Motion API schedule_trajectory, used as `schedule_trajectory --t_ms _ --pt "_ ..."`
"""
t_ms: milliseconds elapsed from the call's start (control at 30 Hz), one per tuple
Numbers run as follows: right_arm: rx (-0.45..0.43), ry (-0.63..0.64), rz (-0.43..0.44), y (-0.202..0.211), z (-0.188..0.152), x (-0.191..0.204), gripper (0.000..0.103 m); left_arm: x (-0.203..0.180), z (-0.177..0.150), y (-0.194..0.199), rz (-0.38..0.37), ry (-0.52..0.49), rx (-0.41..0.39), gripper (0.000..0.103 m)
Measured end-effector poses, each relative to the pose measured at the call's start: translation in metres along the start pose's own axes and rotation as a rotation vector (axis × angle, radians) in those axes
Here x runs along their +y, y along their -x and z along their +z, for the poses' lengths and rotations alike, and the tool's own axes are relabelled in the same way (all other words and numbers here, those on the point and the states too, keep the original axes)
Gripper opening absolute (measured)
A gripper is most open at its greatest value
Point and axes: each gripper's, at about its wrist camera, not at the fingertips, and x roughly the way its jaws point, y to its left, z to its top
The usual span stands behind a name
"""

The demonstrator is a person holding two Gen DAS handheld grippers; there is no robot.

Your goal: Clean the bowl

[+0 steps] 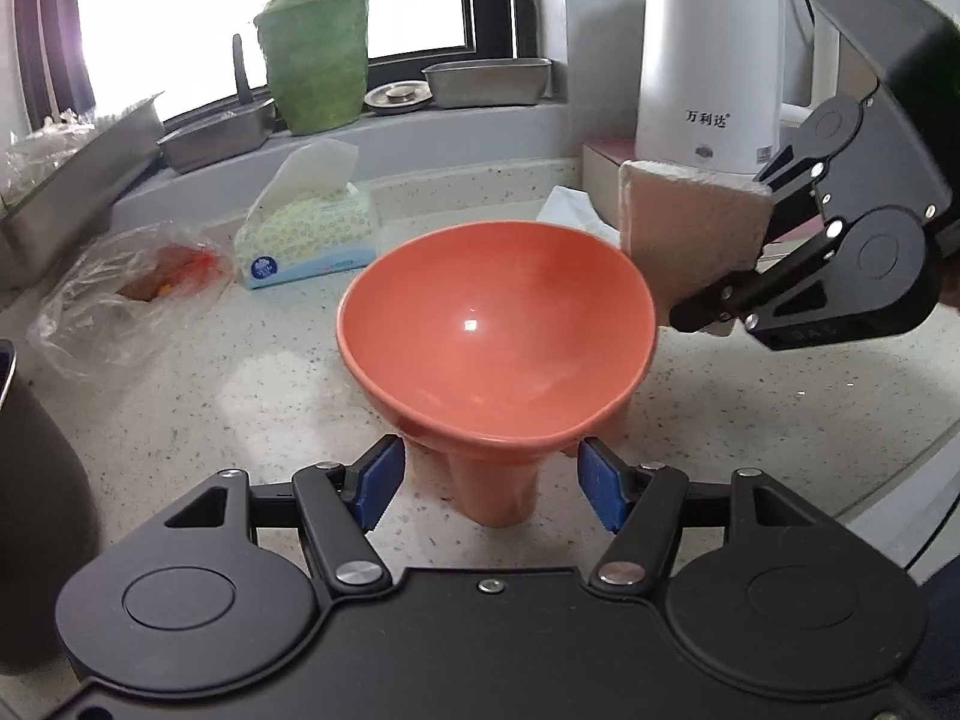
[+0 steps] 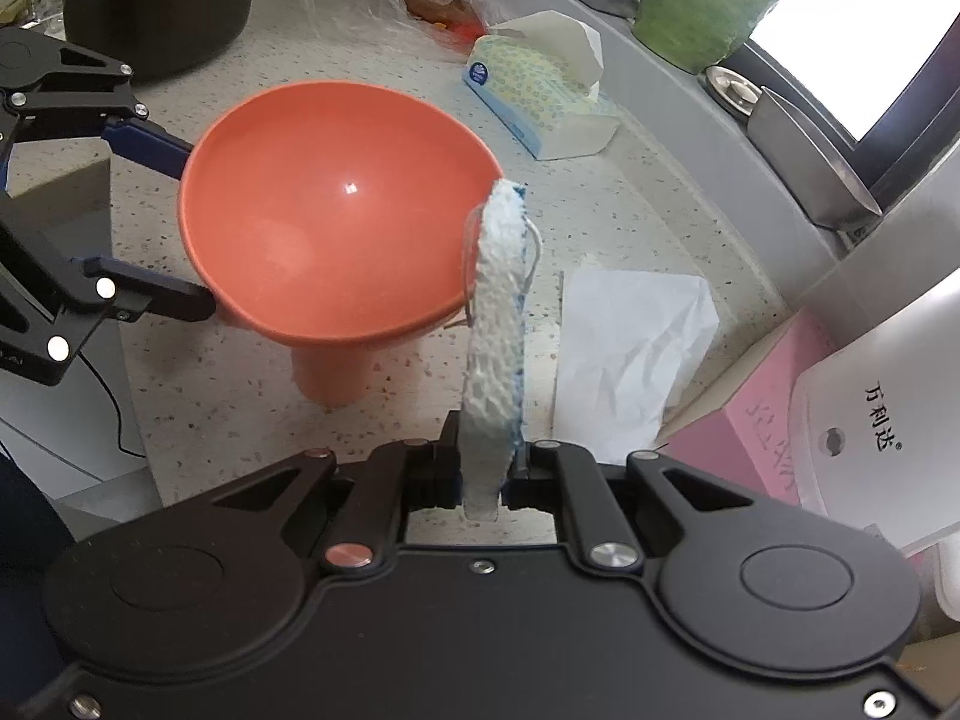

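Note:
An orange footed bowl [image 1: 498, 324] stands upright on the speckled counter, and its inside looks glossy. My left gripper [image 1: 492, 483] is open. Its blue pads [image 1: 384, 474] stand on either side of the bowl's foot, under the rim, with a gap on each side. From the right wrist view the bowl [image 2: 336, 222] shows with the left gripper [image 2: 198, 225] at its near-left rim. My right gripper [image 2: 483, 468] is shut on a sponge [image 2: 498, 312], white mesh with a blue edge. It holds the sponge just right of the bowl's rim. The sponge [image 1: 678, 222] looks pinkish from the left wrist.
A tissue box [image 1: 306, 228] and a plastic bag [image 1: 126, 294] lie behind the bowl on the left. A white kettle [image 1: 714, 54] stands on a pink box [image 2: 750, 420] at the right. A crumpled tissue [image 2: 630, 360] lies beside the bowl. Black pot [image 2: 156, 0], green vase [image 1: 315, 60] and metal trays [image 1: 486, 81] line the back.

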Motion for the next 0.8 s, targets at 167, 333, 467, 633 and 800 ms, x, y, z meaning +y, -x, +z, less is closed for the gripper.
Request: schedule_trajectory --t_ms 167,333,467,633,800 --pt "-0.004 -0.013 0.007 0.002 -0.001 0.0 0.012 0.015 0.004 0.029 -0.138 0.05 -0.059 0.063" --pt "-0.006 -0.017 0.006 0.002 -0.001 0.002 0.012 0.057 0.018 0.026 -0.117 0.357 -0.055 0.063" --pt "-0.006 -0.019 0.005 0.002 0.0 0.002 0.012 0.084 0.017 -0.001 -0.145 0.598 0.044 0.063" --pt "-0.006 -0.025 0.002 0.002 0.002 0.004 0.012 0.087 0.019 -0.049 -0.208 0.689 0.158 0.063" --pt "-0.007 -0.021 -0.005 -0.001 0.002 -0.001 0.015 0.08 0.023 -0.095 -0.26 0.692 0.255 0.029"
